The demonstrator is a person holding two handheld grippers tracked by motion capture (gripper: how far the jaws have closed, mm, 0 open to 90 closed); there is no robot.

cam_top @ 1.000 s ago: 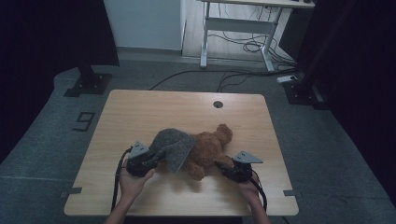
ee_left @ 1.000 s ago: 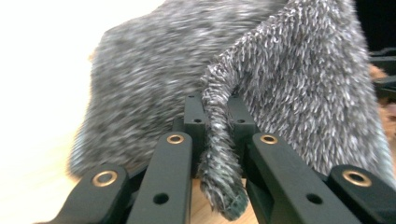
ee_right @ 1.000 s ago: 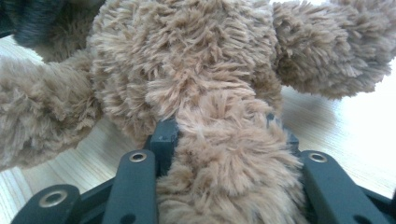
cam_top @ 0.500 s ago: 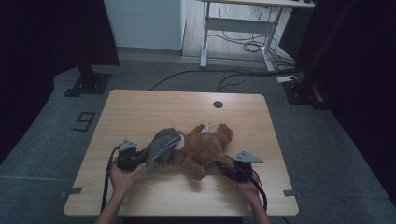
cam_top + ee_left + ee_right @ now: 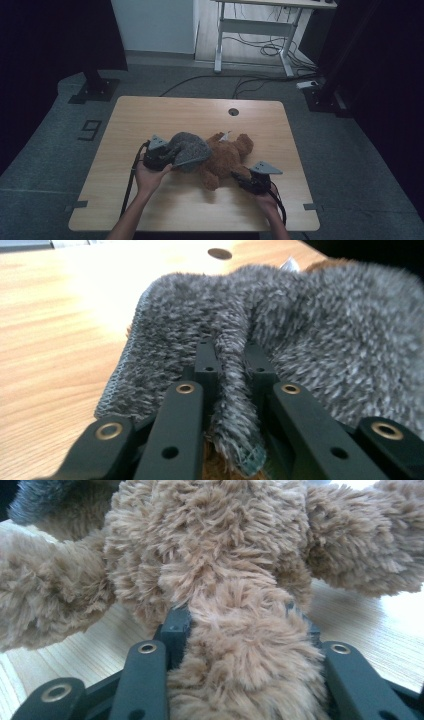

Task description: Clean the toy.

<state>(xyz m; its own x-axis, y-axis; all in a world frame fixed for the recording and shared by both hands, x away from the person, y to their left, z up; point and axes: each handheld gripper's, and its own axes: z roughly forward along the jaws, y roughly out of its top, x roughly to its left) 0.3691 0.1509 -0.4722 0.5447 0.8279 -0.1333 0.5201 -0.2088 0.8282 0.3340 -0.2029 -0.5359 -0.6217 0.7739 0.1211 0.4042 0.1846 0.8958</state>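
The brown plush teddy bear (image 5: 226, 157) lies on the light wooden table (image 5: 200, 117), with the fuzzy grey knitted cloth (image 5: 189, 149) draped over its left end. The left gripper (image 5: 231, 360) pinches a fold of that cloth; the right gripper (image 5: 240, 625) clamps the bear's near limb.

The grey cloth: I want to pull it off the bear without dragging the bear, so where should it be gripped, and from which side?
Grip the grey cloth at its hemmed edge, where a fold stands up, coming in low from the table's left, as the left gripper does. That edge lies away from the bear, whose limb the right gripper holds.
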